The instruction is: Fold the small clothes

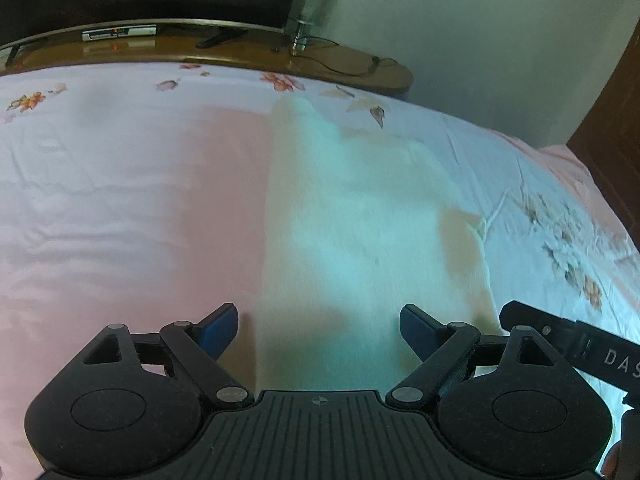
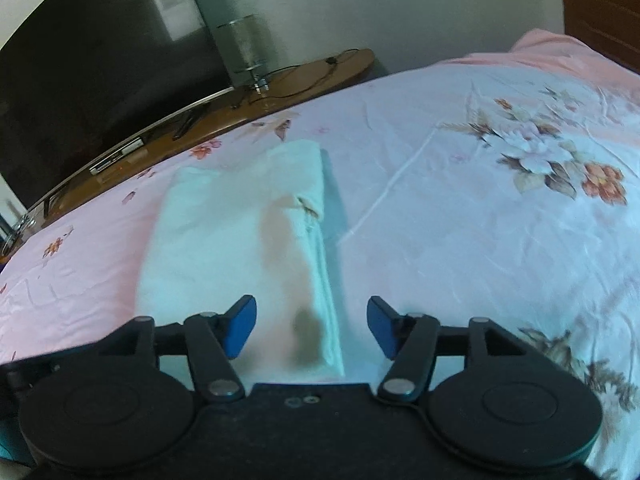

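A pale white-green garment (image 1: 360, 216) lies folded into a long strip on the floral bedsheet, with a tan patch near its right edge. The left gripper (image 1: 319, 330) hovers open above the garment's near end, nothing between its blue pads. In the right wrist view the same garment (image 2: 224, 236) stretches away from the near end, its layered right edge showing. The right gripper (image 2: 312, 326) stands open over that near right edge, and its pads do not touch the cloth. The right gripper's black body (image 1: 576, 344) shows at the right edge of the left wrist view.
The bed (image 2: 460, 208) carries a pink and white sheet printed with flowers. Beyond its far edge stands a wooden shelf (image 1: 224, 50) with a dark television, a set-top box (image 1: 119, 33), a clear glass stand (image 1: 310, 8) and cables. A dark wooden panel (image 1: 612, 128) rises at the right.
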A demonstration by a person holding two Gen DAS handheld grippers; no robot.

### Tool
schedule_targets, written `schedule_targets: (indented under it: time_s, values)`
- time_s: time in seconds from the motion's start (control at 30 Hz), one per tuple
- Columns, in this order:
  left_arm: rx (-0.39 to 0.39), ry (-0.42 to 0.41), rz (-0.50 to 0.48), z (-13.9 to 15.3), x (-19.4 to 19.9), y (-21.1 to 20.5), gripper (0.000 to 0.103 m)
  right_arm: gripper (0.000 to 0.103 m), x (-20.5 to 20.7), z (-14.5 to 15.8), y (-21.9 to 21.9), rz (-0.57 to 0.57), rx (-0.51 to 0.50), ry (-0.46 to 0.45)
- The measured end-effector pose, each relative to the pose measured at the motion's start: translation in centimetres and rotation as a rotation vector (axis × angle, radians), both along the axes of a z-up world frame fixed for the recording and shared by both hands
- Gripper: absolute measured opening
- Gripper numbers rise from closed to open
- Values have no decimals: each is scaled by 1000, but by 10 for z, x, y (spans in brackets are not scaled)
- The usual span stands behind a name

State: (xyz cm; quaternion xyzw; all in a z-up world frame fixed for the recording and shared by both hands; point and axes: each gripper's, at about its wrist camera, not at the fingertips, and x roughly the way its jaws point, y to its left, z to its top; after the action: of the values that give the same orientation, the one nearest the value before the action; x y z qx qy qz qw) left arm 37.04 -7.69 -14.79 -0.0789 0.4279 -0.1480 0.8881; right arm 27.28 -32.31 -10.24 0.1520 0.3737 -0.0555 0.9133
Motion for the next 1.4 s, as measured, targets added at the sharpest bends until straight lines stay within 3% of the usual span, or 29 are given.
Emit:
schedule_targets:
  time_s: [0.43, 0.63, 0.77, 0.97, 1.0, 1.07, 1.13, 1.23, 1.4]
  values:
    - [-58, 16, 76, 1, 49, 14, 88, 80, 47, 2, -3, 44, 30, 14]
    - [-73, 42, 79, -9, 70, 11, 88, 83, 78, -4, -15, 42, 38, 23]
    - [-136, 91, 62, -20, 81, 12, 88, 85, 95, -15, -23, 40, 75, 47]
    - [-204, 117, 31, -33, 90, 8, 87, 82, 111, -40, -40, 31, 223, 103]
    - [-215, 117, 25, -35, 91, 7, 86, 82, 113, -43, -41, 36, 234, 101]
    - [-235, 118, 18, -36, 94, 6, 74, 82, 115, -44, -39, 58, 233, 88]
    - [-266, 137, 4, -38, 97, 4, 59, 78, 118, -44, -37, 76, 240, 81]
    - [-265, 140, 5, -39, 99, -1, 55, 59, 123, -44, -33, 109, 246, 74]
    - [-263, 130, 6, -38, 97, -6, 45, 42, 123, -44, -31, 114, 265, 59]
